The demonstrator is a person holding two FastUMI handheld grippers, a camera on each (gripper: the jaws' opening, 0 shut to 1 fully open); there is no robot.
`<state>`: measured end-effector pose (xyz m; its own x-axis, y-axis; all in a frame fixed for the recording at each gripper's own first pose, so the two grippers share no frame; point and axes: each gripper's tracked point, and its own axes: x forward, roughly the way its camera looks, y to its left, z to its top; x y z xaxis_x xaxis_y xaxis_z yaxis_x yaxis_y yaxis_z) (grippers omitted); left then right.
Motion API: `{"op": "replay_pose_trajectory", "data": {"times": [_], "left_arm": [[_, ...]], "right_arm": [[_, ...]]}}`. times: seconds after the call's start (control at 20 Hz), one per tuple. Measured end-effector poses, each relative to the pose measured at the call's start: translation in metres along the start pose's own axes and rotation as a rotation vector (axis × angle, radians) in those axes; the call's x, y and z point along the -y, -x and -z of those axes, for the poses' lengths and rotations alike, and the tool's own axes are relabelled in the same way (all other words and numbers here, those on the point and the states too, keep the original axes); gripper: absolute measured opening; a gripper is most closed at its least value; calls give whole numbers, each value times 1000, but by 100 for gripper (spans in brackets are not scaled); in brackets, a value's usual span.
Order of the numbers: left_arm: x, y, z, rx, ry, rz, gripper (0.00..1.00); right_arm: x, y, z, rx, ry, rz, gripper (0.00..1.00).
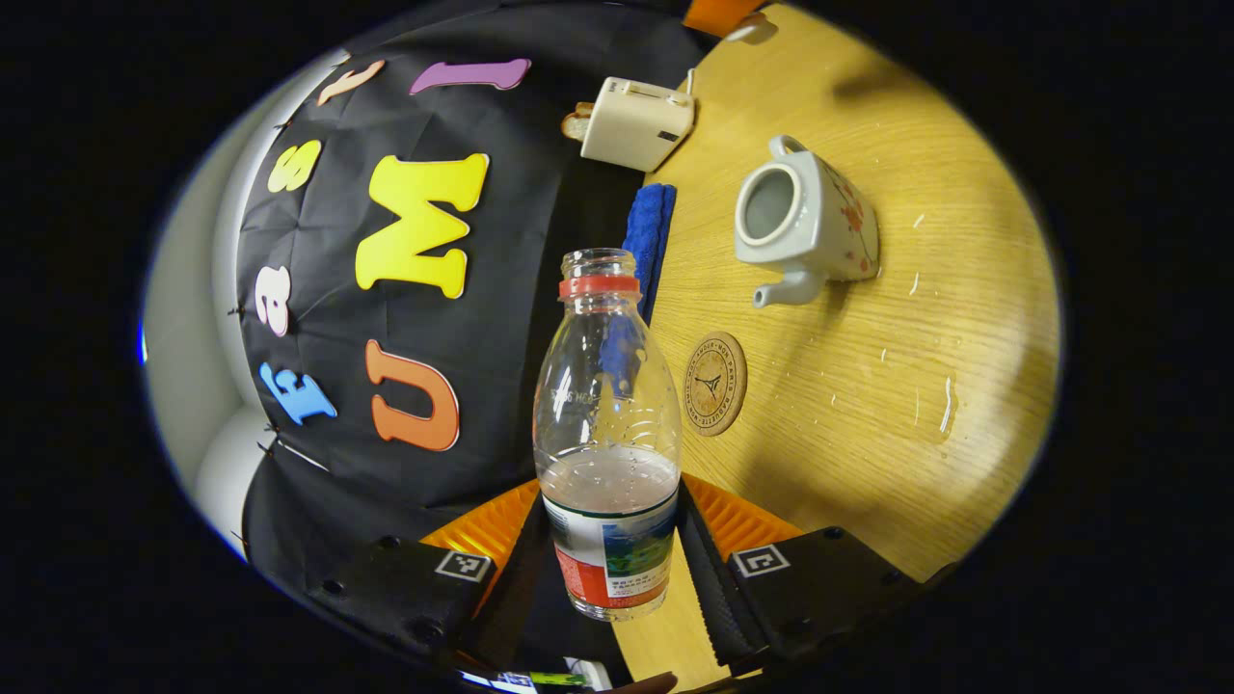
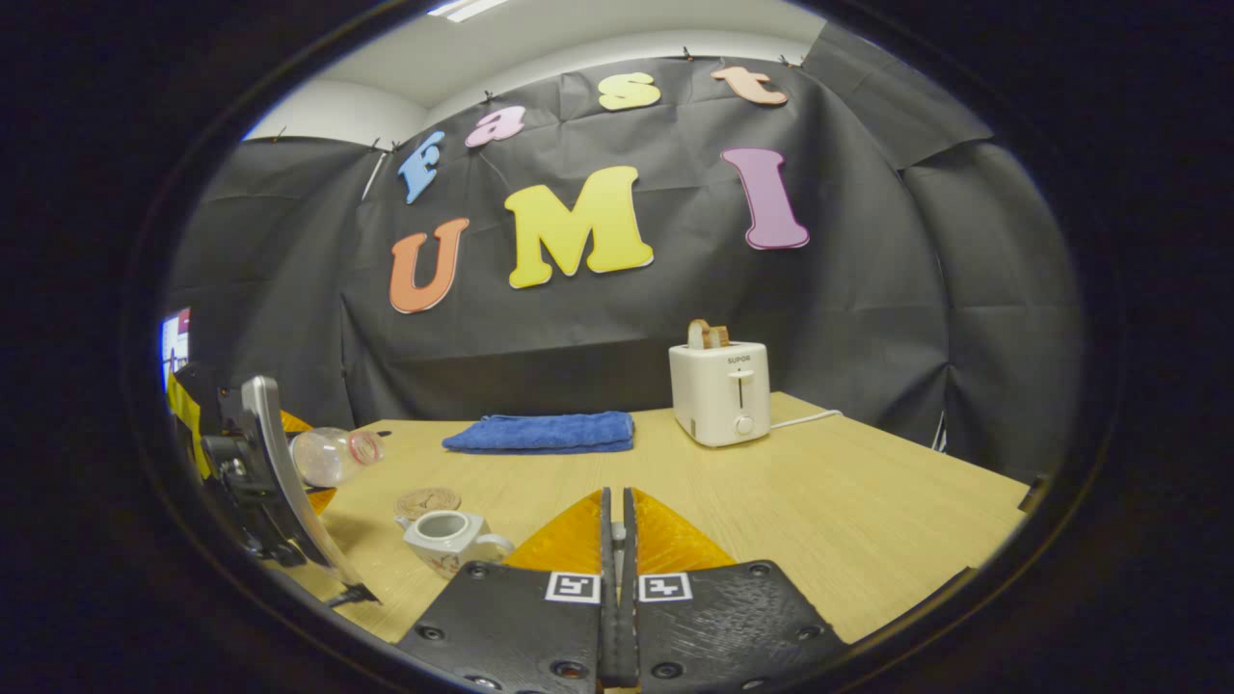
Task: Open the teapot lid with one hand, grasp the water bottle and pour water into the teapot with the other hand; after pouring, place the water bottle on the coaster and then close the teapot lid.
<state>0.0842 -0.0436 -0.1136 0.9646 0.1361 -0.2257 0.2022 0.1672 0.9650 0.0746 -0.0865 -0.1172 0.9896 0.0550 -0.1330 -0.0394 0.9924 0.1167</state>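
Left gripper is holding the uncapped water bottle tilted above the table.

In the left gripper view both fingers are pressing the bottle's labelled base; the lidless teapot is sitting at two o'clock, the round coaster just right of the bottle. In the right gripper view the right gripper is showing fingers nearly together; whether they are pinching anything I cannot tell. The teapot is at nine o'clock, the toaster and blue towel farther back.
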Motion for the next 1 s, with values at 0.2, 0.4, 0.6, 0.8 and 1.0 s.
{"op": "replay_pose_trajectory", "data": {"times": [0.2,0.4,0.6,0.8,1.0], "left_arm": [[2,4,-9,-6,-157,4,76],[0,9,-17,-1,-297,-16,75],[-10,10,-20,-19,-365,-32,75],[-14,8,-26,-23,-431,-40,76],[-21,10,-35,-26,-487,-56,80]], "right_arm": [[4,1,-2,7,9,11,0],[9,0,-2,0,-14,14,0],[12,-1,-1,-5,-30,15,0],[15,-1,-2,-6,-37,17,0],[19,-1,-3,-7,-50,19,0]]}}
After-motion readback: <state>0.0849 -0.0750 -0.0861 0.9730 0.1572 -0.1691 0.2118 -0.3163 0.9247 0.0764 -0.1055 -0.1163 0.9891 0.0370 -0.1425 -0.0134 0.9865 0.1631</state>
